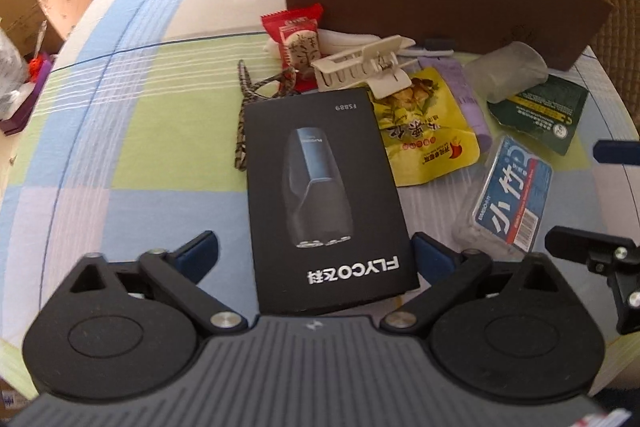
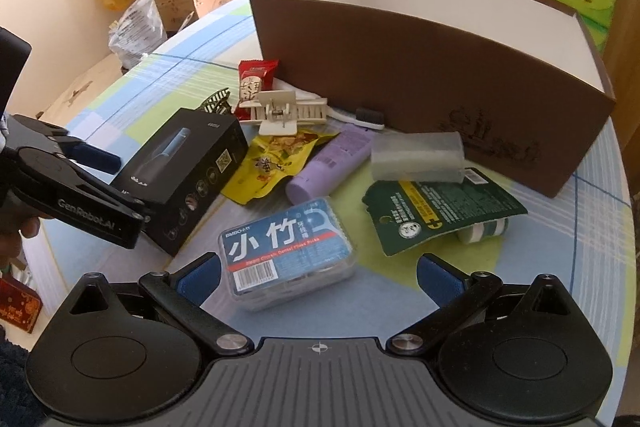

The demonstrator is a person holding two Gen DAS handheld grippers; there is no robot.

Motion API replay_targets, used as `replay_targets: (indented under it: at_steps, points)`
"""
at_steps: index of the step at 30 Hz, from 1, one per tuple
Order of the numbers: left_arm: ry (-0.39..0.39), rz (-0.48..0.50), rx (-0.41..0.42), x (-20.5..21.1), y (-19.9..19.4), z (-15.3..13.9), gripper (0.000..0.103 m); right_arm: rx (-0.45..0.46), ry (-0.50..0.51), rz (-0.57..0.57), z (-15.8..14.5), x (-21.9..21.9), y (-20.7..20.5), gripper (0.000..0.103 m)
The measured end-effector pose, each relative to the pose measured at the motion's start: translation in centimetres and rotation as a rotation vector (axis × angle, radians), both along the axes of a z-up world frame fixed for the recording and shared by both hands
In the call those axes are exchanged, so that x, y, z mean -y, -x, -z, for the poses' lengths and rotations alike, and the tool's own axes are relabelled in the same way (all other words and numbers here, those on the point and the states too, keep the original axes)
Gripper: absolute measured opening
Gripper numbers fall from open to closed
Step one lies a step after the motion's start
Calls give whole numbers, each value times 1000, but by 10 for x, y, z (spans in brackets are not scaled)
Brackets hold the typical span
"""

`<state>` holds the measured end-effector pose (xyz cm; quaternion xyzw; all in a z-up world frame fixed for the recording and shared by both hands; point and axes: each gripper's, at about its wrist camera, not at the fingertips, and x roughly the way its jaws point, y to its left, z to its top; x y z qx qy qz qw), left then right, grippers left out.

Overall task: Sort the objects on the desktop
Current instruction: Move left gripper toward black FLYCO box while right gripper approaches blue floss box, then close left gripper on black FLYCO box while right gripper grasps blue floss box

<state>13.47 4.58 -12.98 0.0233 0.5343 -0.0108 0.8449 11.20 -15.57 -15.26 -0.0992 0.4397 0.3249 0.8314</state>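
Sorting barely begun, by the look of it — whatever shows of the big brown cardboard box with white inner walls [image 2: 432, 75] is bare white wall, its floor hidden, while the clutter lies outside on the checked blue-and-green cloth [image 1: 132, 115], just in front of the box's near wall.

Left gripper [image 1: 316, 251] spread wide, blue pads either side of the near end of the black rectangular shaver carton [image 1: 320, 195], not yet pinching it; from the right wrist view the same gripper sits at the carton's end toward the cloth's left edge. Right gripper [image 2: 318, 275] likewise wide apart and holding nothing, the clear plastic case of dental floss picks with a blue label [image 2: 290, 251] lying between its pads and a little ahead, untouched.

Left to sort, all loose in one heap:
- red snack packet [image 2: 256, 83] and cream plastic hair claw [image 2: 276, 111], nearest the box's left corner
- dark patterned hair claw [image 2: 216, 103], beside the carton's far end
- yellow snack pouch [image 2: 272, 163], touching the carton
- lilac tube [image 2: 328, 163] and toothbrush with dark bristles [image 2: 368, 117]
- frosted translucent plastic cup on its side [image 2: 418, 157], resting on a dark green printed card pack [image 2: 440, 211]

Likely step in hand: closing on the carton and the floss case — everything yet to go into the box.
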Motion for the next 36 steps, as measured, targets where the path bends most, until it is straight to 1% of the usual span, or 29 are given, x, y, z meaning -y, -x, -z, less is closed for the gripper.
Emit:
replay_targets:
  at_steps: [2,3,4,6,10,15,17,18,19,23,24,25,29,31,36]
  points:
    - [12,2,-16,-5,0,3,85,3,7,-17,2,-5,-1,101]
    - [17,1,-22,-9,1,5,79,5,12,-28,4,-8,-2,101]
    - [23,1,-27,-13,3,6,78,8,17,-39,5,-11,-2,101]
    - [25,9,-25,-20,8,6,78,12,26,-60,8,-17,-3,101]
    - [5,27,-25,-31,20,5,78,35,55,-120,15,-30,-3,101]
    - [16,23,-44,-44,32,4,78,46,97,-177,29,-44,-7,101]
    - [14,30,-32,-44,33,1,80,41,110,-185,35,-48,-9,101]
    - [10,32,-21,-45,32,-1,84,42,115,-186,38,-50,-9,101]
    - [5,35,-10,-44,30,-2,85,46,116,-187,40,-51,-10,101]
    - [-5,47,11,-42,14,-3,86,50,134,-177,46,-56,-11,100]
    - [-9,52,13,-41,10,-2,86,56,138,-172,47,-56,-10,96]
    - [-16,57,14,-40,7,-1,86,64,132,-169,45,-55,-8,89]
    - [-41,77,9,-34,-3,8,84,52,145,-138,43,-51,-4,88]
    - [-32,86,-1,-33,-4,12,78,37,129,-109,38,-46,-1,88]
    - [-43,105,13,-31,0,11,76,-5,75,-9,22,-30,4,88]
